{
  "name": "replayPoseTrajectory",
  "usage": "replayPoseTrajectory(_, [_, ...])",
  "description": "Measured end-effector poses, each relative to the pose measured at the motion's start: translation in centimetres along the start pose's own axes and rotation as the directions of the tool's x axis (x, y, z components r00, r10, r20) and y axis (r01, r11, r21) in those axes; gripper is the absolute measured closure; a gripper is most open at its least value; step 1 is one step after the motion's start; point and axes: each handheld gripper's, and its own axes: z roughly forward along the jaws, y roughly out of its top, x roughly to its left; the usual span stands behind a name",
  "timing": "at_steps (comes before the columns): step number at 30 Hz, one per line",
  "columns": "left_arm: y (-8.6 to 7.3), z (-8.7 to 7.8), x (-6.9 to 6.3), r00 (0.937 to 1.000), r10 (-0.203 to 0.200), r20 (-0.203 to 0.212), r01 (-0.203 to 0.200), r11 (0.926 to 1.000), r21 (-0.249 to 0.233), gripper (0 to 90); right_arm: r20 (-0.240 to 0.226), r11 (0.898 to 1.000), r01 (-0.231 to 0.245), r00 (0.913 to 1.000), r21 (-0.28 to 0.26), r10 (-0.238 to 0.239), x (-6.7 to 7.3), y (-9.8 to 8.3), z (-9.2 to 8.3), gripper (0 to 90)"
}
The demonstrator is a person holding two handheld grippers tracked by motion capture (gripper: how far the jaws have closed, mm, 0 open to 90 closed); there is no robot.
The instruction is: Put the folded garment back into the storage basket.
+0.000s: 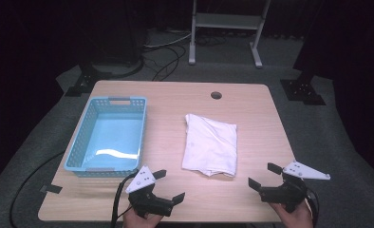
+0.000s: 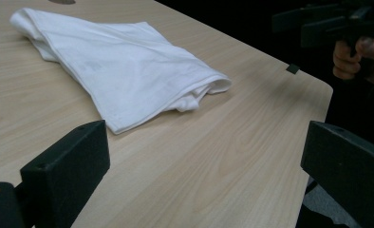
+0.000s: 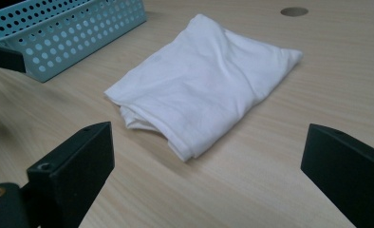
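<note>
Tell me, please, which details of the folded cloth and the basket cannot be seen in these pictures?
- White cloth: inner layers and underside, hidden by its own folds, in every view.
- Blue basket: cut off by the top and left edges in the right gripper view.
- Basket's near outer wall: seen too steeply in the high view.

Your left gripper (image 1: pixel 168 186) and right gripper (image 1: pixel 266 175) are matte black, each with two blocky, square-ended jaws. Each carries a grey three-cornered plate on top, dotted with small dark holes. A black cable trails from each gripper's rear.
</note>
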Motion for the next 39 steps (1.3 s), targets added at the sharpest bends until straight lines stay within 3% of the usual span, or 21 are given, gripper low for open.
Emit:
replayPoseTrajectory(6, [0.2,0.3,-0.4,0.9997,0.012,0.021,-0.012,0.9999,-0.001,1.9,-0.066,0.999,-0.032,0.9973,0.006,0.032,0.1,2.3,2.2,3.7])
replayPoseTrajectory(10, [0.2,0.3,-0.4,0.9996,0.014,0.025,-0.014,0.9999,0.001,1.9,-0.091,0.999,-0.035,0.9951,0.040,0.039,0.0,3.1,3.7,3.7])
replayPoseTrajectory(18, [0.0,0.2,-0.3,0.9997,0.005,0.026,-0.005,1.0000,0.001,1.9,-0.153,0.993,-0.089,0.9831,0.077,0.100,-1.4,4.5,7.0,5.0])
replayPoseTrajectory(27, [0.1,0.4,-0.4,0.9993,0.008,0.037,-0.008,1.0000,0.005,1.9,-0.157,0.987,-0.100,0.9802,0.129,0.120,-2.3,5.9,9.9,4.9])
replayPoseTrajectory(39, [0.2,0.6,-0.5,0.9985,0.005,0.054,-0.005,1.0000,0.008,1.9,-0.147,0.979,-0.110,0.9797,0.174,0.136,-2.9,7.1,12.2,4.9])
